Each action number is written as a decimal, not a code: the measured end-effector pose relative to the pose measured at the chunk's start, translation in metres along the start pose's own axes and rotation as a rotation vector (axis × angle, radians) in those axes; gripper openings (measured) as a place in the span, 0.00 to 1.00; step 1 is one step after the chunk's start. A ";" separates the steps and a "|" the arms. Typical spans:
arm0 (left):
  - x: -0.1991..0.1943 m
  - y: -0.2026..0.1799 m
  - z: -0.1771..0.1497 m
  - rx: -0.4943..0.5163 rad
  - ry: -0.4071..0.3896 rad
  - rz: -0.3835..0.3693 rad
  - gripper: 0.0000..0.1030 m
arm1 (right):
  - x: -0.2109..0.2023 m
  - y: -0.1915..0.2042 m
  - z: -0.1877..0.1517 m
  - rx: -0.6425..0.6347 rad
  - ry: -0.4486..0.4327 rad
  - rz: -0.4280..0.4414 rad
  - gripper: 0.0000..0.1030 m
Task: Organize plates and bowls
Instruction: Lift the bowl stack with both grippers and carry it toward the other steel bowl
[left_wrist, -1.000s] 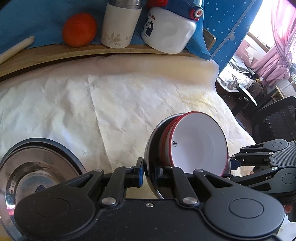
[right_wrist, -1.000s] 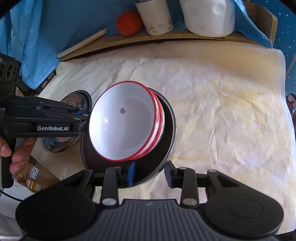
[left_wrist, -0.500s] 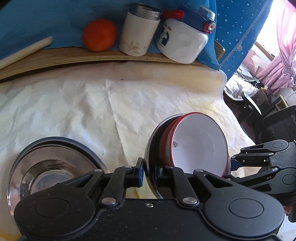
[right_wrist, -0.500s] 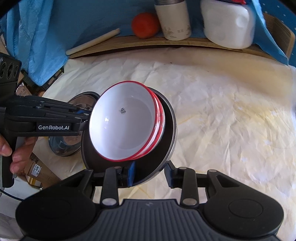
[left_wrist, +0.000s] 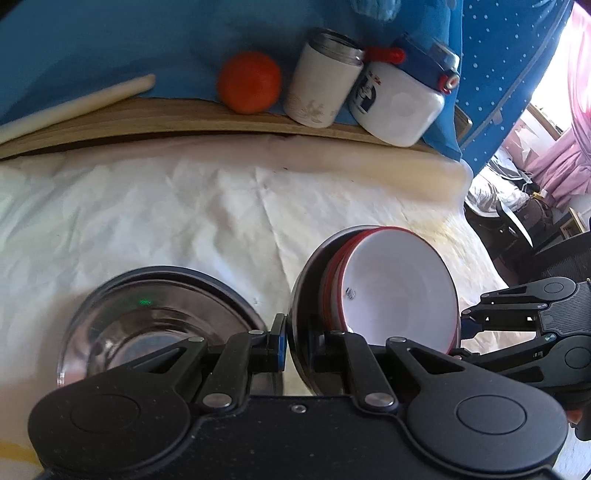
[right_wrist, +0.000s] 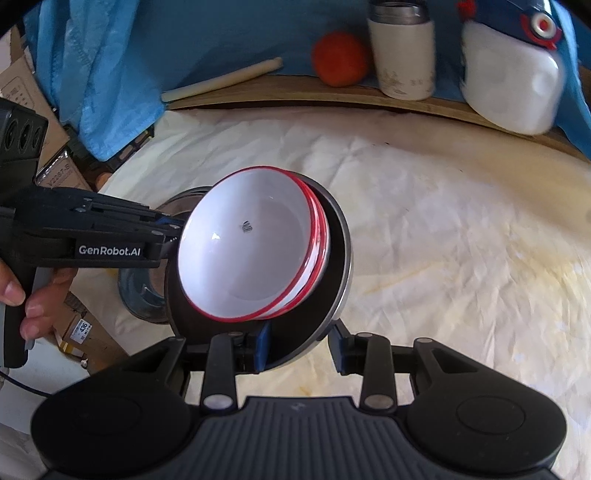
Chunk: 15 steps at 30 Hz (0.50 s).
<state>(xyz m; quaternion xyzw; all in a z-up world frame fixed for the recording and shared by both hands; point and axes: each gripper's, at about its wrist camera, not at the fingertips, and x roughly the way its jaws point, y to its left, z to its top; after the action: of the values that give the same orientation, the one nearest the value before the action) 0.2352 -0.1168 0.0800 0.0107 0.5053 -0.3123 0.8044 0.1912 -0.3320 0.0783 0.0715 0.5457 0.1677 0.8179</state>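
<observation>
Both grippers, left (left_wrist: 298, 339) & right (right_wrist: 300, 345), clamped on dark bowl (right_wrist: 334, 295) rim w/ red-rimmed bowls (right_wrist: 255, 251) nested inside; stack held tilted above table (right_wrist: 461, 229), prob two-handed for support; steel bowl (left_wrist: 147, 325) beside.

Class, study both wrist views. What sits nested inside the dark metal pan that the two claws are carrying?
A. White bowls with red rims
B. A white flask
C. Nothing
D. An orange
A. The white bowls with red rims sit stacked inside the dark pan, whose rim the left claw and right claw each grip; the orange and flask stand on the far shelf.
</observation>
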 end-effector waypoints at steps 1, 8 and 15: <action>-0.002 0.002 0.000 -0.003 -0.004 0.003 0.09 | 0.000 0.003 0.002 -0.006 -0.001 0.002 0.36; -0.013 0.020 -0.007 -0.042 -0.021 0.023 0.09 | 0.007 0.018 0.011 -0.045 0.000 0.021 0.36; -0.024 0.038 -0.016 -0.079 -0.030 0.051 0.09 | 0.019 0.035 0.016 -0.079 0.011 0.050 0.36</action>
<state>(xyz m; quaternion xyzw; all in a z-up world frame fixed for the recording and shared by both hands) 0.2349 -0.0694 0.0806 -0.0128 0.5049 -0.2715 0.8193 0.2056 -0.2915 0.0785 0.0519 0.5411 0.2099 0.8126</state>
